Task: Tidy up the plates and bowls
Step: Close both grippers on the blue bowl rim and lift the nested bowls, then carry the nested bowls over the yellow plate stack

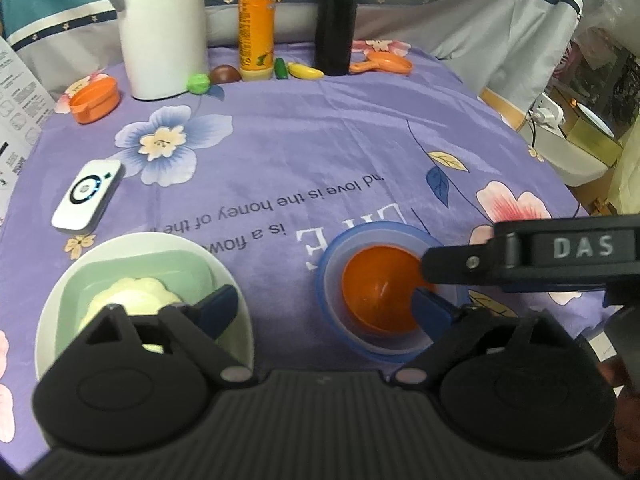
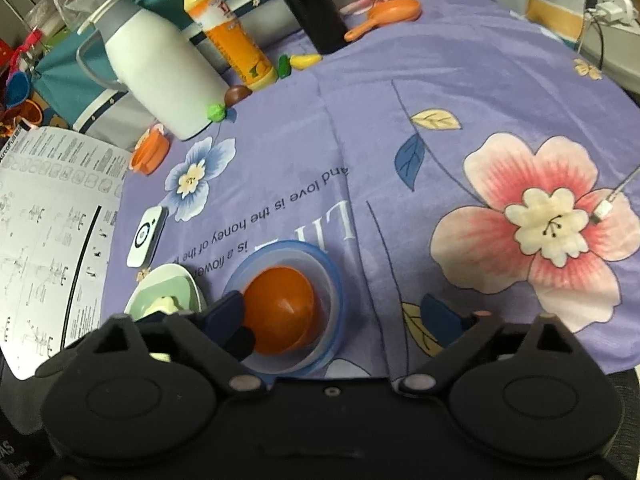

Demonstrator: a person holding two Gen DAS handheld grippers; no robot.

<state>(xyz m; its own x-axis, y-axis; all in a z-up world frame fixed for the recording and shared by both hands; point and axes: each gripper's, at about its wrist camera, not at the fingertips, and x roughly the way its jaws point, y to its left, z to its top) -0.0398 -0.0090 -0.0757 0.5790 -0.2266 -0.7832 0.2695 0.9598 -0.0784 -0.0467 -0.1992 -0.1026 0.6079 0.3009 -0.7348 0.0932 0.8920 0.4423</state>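
Black plastic left tongs [image 1: 324, 308] stand spread wide, one navy pad over the white bowl [image 1: 224, 276] lower left, the other inside the glossy orange bowl [image 1: 372, 292] nested in a translucent blue-rimmed bowl [image 1: 332, 256]. Right tongs [image 2: 340, 316] also gape, straddling that stack. Soft purple floral cloth on the table [image 1: 320, 128] lies open mid-frame.

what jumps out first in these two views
The orange bowl nested in a blue-rimmed bowl sits near the front of the purple flowered cloth, with both open tools around it. To its left a white bowl holds a green dish. At the back stand a white jug and an orange bottle.
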